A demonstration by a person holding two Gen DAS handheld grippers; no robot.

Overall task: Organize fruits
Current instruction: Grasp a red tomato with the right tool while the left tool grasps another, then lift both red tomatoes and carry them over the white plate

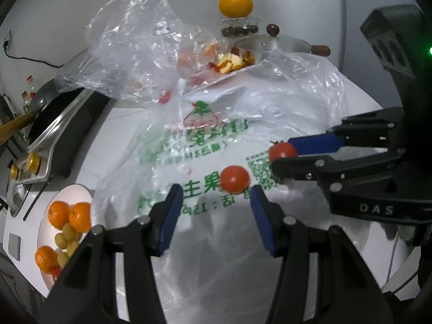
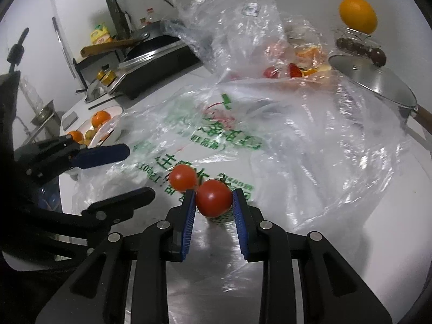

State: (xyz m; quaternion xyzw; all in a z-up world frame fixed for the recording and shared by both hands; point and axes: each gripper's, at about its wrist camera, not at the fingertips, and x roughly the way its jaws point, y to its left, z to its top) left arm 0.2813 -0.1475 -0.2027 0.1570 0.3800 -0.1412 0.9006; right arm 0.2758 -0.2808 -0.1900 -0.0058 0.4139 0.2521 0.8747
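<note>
The right gripper (image 2: 213, 202) is clamped on a cherry tomato (image 2: 213, 198), its blue pads (image 2: 189, 213) pressing the fruit from both sides just above a clear plastic bag printed with green lettering (image 2: 216, 135); a second cherry tomato (image 2: 183, 177) lies on that bag, touching or just beside the held one on its left; the left gripper (image 1: 216, 202) hangs near this loose tomato with its jaws moderately apart and nothing between them, the fruit sitting just beyond its fingertips; farther left, at the counter's edge, a white plate (image 2: 114, 110) carries mandarins (image 1: 79, 216) and small yellow-green fruits (image 1: 67, 233); behind the printed bag stands a crumpled clear bag (image 1: 129, 27) with red and orange scraps showing through it; beyond lie a steel pan lid (image 2: 375, 83), a row of dark round fruits (image 2: 359, 48) and a large orange (image 2: 357, 14); at the back left, a black cooktop (image 2: 159, 62) bears a wok.
</note>
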